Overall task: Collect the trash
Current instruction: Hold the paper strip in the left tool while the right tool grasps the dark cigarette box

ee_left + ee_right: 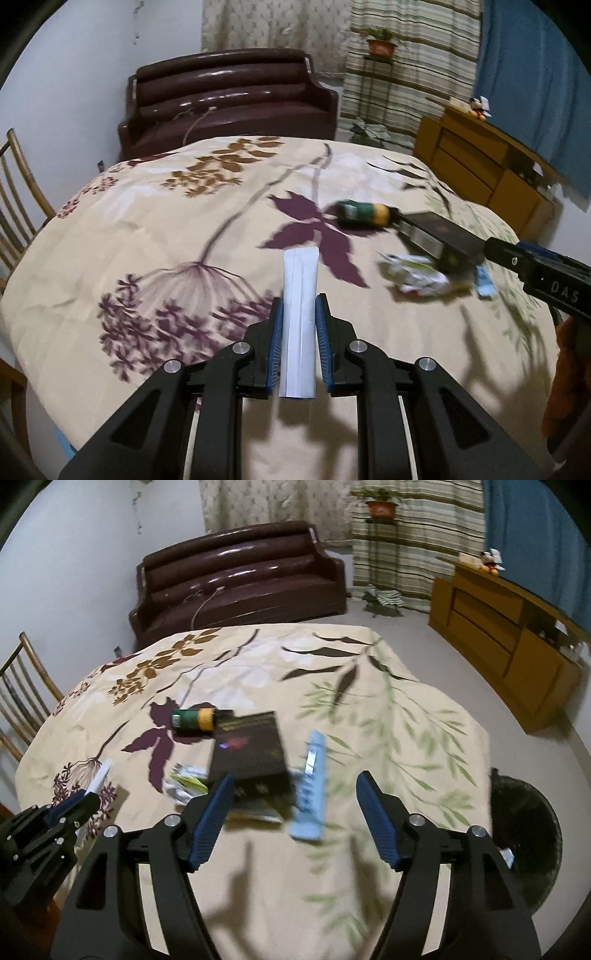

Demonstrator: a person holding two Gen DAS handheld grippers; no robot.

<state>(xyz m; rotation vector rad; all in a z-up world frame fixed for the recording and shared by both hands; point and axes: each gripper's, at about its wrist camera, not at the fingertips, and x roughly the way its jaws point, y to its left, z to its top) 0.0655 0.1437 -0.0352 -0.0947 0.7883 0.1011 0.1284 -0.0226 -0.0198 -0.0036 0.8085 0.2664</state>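
At the far left of the right wrist view, the left tool [96, 789] reaches in over the flowered cloth [258, 672] on the surface, its blue pads [277, 332] clamped on a flat white paper packet [300, 325] that sticks out past the fingertips. Just right of it a crumpled white wrapper [184, 781] lies on the cloth, partly tucked against the near-left corner of a dark box [251, 749]. Behind the box, touching its far-left corner, a green and yellow can [194, 719] lies on its side on a purple leaf print. Right of the box, and just beside it, a light blue strip [312, 794] lies lengthwise, its near end between the fingers of the right tool [295, 786]. That tool's jaws stand wide apart above the cloth with nothing pressed between the pads; both the box and the strip are blurred. Off the surface's right edge, low down, a dark round bin [524, 842] shows. Farther back stand a brown sofa [240, 579] and, to the right, a wooden cabinet [498, 627].
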